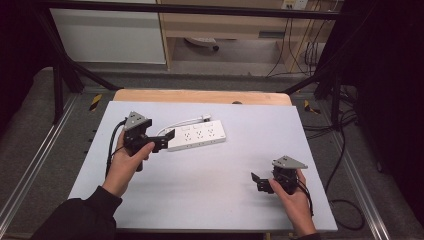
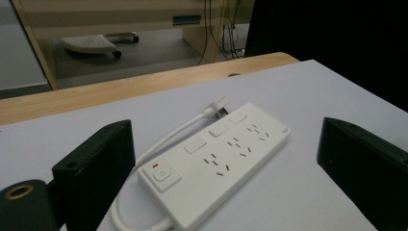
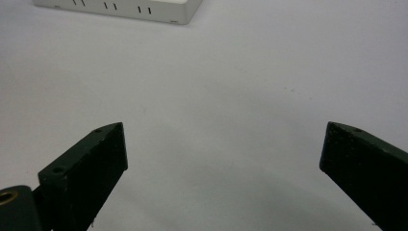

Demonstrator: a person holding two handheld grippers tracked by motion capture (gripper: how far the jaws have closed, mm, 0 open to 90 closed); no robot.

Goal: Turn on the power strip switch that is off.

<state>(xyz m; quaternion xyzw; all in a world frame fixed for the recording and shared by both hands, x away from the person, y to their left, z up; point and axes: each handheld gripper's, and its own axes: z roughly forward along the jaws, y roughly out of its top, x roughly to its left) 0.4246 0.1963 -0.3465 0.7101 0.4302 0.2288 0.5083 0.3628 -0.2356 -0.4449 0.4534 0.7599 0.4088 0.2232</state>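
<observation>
Left claw gaping wide, straddling the near end of the power strip — long axis straight ahead; right claw also wide, well apart

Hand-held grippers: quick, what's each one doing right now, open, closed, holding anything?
Left hand-held gripper: open, holding nothing, jaws flanking the power strip.
Right hand-held gripper: open, empty.

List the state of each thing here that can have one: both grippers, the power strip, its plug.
left gripper: open, jaws either side of the power strip's switch end
right gripper: open, over bare table, nothing between its jaws
power strip: lying flat, sockets up, all sockets free
plug: unplugged, lying on the table beside the strip
</observation>
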